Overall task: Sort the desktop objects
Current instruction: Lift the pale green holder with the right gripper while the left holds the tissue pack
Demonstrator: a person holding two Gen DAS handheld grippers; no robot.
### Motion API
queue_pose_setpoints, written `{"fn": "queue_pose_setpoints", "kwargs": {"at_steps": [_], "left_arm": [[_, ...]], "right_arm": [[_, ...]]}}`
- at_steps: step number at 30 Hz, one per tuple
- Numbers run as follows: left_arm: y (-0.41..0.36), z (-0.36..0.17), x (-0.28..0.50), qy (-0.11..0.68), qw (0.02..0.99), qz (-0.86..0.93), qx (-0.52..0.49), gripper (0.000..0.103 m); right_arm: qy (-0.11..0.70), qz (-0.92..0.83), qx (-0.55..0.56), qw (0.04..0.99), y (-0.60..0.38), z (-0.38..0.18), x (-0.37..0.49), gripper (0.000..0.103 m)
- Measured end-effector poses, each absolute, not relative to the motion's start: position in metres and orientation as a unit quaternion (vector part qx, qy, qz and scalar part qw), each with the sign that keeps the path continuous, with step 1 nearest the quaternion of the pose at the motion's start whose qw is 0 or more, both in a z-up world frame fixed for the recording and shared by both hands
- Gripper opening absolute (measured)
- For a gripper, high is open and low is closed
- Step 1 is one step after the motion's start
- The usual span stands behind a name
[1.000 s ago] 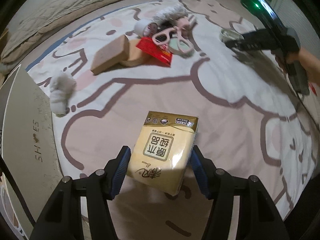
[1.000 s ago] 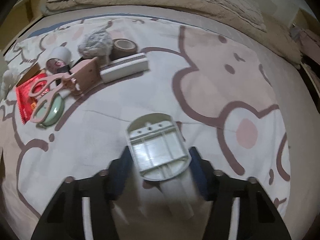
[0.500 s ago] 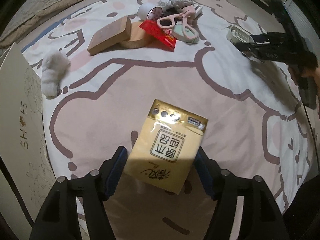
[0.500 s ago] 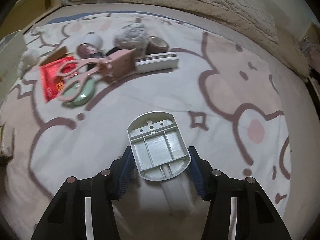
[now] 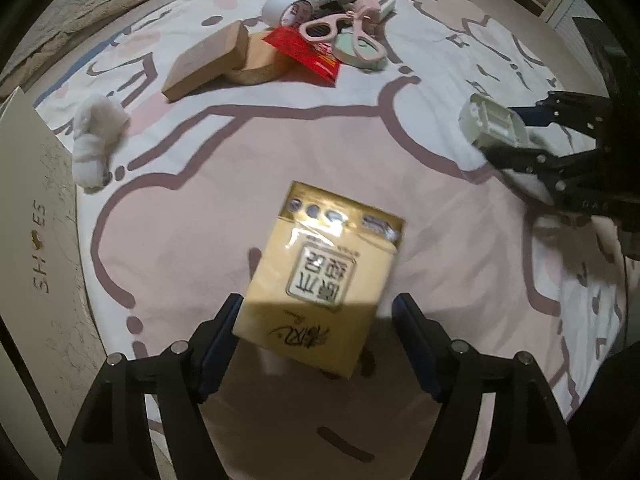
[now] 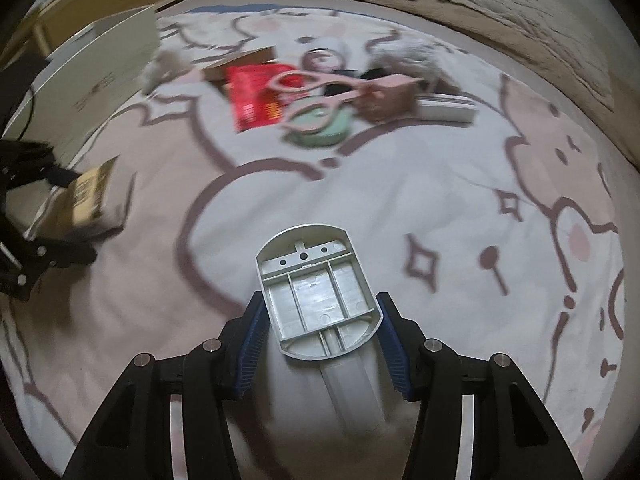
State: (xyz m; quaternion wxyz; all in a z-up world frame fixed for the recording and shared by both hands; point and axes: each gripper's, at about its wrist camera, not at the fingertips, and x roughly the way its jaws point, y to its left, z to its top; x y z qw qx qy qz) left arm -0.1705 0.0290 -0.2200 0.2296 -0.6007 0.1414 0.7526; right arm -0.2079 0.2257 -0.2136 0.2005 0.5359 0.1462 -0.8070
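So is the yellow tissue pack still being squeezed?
No, let go. The left gripper jaws have just been opening; gaps show beside the tissue pack.

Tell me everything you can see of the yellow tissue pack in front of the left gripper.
The tissue pack is a soft rectangular pack in glossy yellow-gold plastic wrap, with a framed label of dark characters and a gold band of small round icons along its far end. It sits skewed between the left gripper, whose jaws have just been opening; there is a clear gap on its right side, contact on its left unclear. It looks to rest on the patterned cover.
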Motion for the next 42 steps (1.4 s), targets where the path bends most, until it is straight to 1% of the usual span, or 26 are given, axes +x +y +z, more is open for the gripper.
{"fn": "queue_pose_setpoints", "kwargs": {"at_steps": [5,11,15,21,23,26,30,33,36,42], "left_arm": [[0.031,-0.215,-0.160,0.109,0.258,0.739,-0.613,0.075],[0.042,-0.211,-0.142,0.109,0.302,0.718,-0.617,0.075],[0.052,-0.208,-0.140,0.111,0.324,0.716,-0.609,0.075],[0.073,-0.205,-0.142,0.078,0.363,0.695,-0.616,0.075],[0.080,-0.206,-0.139,0.083,0.379,0.681,-0.621,0.075],[0.086,-0.205,-0.134,0.111,0.389,0.674,-0.618,0.075],[0.072,-0.201,-0.132,0.136,0.380,0.688,-0.603,0.075],[0.060,-0.203,-0.140,0.143,0.354,0.705,-0.597,0.075],[0.050,-0.201,-0.149,0.147,0.337,0.725,-0.583,0.075],[0.052,-0.199,-0.160,0.169,0.317,0.748,-0.557,0.075]], "right_arm": [[0.140,-0.806,0.539,0.201,0.226,-0.218,-0.207,0.054],[0.138,-0.805,0.541,0.200,0.227,-0.221,-0.206,0.054],[0.114,-0.804,0.548,0.201,0.231,-0.223,-0.209,0.054],[0.117,-0.803,0.547,0.204,0.231,-0.224,-0.207,0.055],[0.115,-0.804,0.547,0.204,0.233,-0.224,-0.207,0.055],[0.112,-0.806,0.545,0.203,0.232,-0.225,-0.207,0.055],[0.116,-0.811,0.536,0.205,0.233,-0.226,-0.203,0.056],[0.128,-0.816,0.523,0.207,0.230,-0.226,-0.201,0.056],[0.118,-0.819,0.521,0.211,0.234,-0.227,-0.201,0.056],[0.123,-0.812,0.528,0.216,0.233,-0.226,-0.203,0.056]]}}
